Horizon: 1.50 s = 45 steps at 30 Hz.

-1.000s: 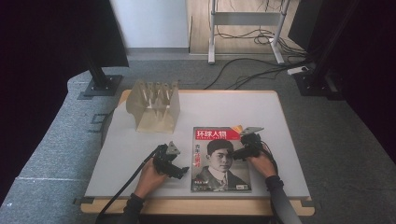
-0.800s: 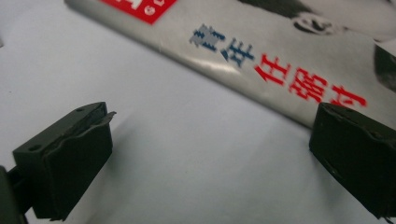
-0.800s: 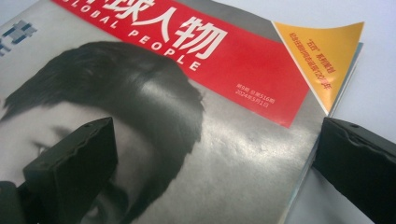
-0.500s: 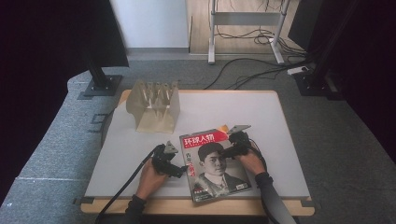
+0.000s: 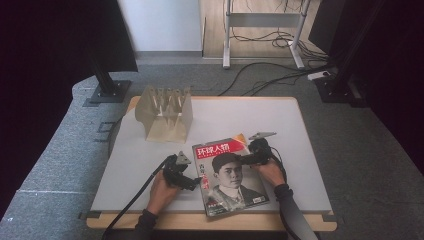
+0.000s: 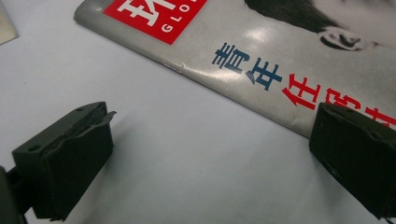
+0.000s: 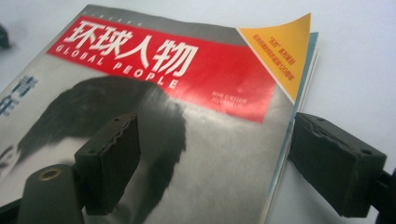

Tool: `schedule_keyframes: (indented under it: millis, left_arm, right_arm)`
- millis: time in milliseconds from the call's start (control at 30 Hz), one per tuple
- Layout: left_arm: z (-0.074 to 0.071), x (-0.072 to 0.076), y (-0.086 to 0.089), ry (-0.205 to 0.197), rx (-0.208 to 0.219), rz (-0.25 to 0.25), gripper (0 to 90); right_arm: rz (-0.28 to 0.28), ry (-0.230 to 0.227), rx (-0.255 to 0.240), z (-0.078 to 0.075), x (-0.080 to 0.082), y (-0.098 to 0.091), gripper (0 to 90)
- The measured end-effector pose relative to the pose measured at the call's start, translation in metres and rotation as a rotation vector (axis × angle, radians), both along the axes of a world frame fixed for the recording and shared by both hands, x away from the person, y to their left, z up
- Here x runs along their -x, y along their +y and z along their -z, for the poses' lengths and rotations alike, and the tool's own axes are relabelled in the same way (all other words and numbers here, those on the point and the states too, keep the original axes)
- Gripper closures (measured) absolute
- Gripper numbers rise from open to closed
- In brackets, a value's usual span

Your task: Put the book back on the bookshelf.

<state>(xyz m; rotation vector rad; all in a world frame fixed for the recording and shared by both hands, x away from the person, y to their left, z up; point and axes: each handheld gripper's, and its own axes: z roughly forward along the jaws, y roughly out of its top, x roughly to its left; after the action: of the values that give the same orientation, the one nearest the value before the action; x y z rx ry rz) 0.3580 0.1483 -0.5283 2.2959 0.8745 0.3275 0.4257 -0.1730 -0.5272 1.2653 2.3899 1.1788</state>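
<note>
Nearest the person's edge of the table [image 5: 125, 165] lies the magazine [image 5: 230, 175], flat and face up, skewed so its top leans left – red title band and a portrait on the cover. The left gripper [image 5: 196, 183] sits low at the magazine's left edge, its jaws wide apart: one stands over bare table, the other just over the spine-side margin by the blue and red characters, and nothing is clamped. The right gripper [image 5: 241, 159] is at the magazine's upper right part. Its jaws have just been closing, with the page edge between them – one jaw over the cover, the other outside the edge on the table; they do not yet press on it. Farther back, well apart, stands a pale slotted rack [image 5: 165, 113].
</note>
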Motion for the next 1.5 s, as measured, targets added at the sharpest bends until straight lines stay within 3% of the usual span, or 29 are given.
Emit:
schedule_keyframes:
  millis: [167, 300, 467, 567, 667, 833, 1033, 1067, 1133, 1167, 1233, 1500]
  left_arm:
    - [0.000, 0.000, 0.000, 0.001, 0.003, -0.005, 0.0]
    - [0.000, 0.000, 0.000, 0.002, 0.003, -0.006, 0.0]
    - [0.000, 0.000, 0.000, 0.002, 0.004, -0.007, 0.0]
    - [0.000, 0.000, 0.000, 0.003, 0.001, -0.005, 0.0]
    - [0.000, 0.000, 0.000, 0.003, 0.004, -0.007, 0.0]
    - [0.000, 0.000, 0.000, 0.003, 0.001, -0.005, 0.0]
    - [0.000, 0.000, 0.000, 0.002, 0.001, -0.004, 0.0]
    - [0.000, 0.000, 0.000, 0.002, 0.001, -0.004, 0.0]
    - [0.000, 0.000, 0.000, 0.001, 0.001, -0.005, 0.0]
    - [0.000, 0.000, 0.000, 0.002, 0.001, -0.004, 0.0]
    - [0.000, 0.000, 0.000, 0.002, 0.001, -0.005, 0.0]
    - [0.000, 0.000, 0.000, 0.005, 0.006, -0.007, 0.0]
  right_arm:
    - [0.051, 0.017, -0.010, -0.001, -0.001, 0.001, 21.2]
    - [0.078, 0.042, -0.058, -0.002, 0.004, -0.004, 25.8]
    - [0.076, 0.065, -0.063, -0.003, 0.011, -0.008, 29.0]
    - [0.045, 0.086, -0.080, -0.005, 0.015, -0.008, 33.1]
    - [0.040, 0.089, -0.053, -0.006, 0.013, -0.006, 35.0]
    - [0.033, 0.098, -0.051, -0.007, -0.001, -0.005, 40.4]
    - [0.010, 0.078, -0.004, -0.014, -0.017, 0.008, 51.0]
    - [-0.005, 0.065, 0.032, -0.019, -0.018, 0.011, 61.4]
    - [-0.009, 0.059, 0.053, -0.021, -0.017, 0.013, 66.6]
    - [-0.015, 0.054, 0.092, -0.025, -0.016, 0.014, 77.2]
    - [-0.028, 0.060, 0.100, -0.028, -0.015, 0.014, 82.5]
    - [-0.075, 0.034, 0.096, -0.049, -0.007, 0.018, 85.4]
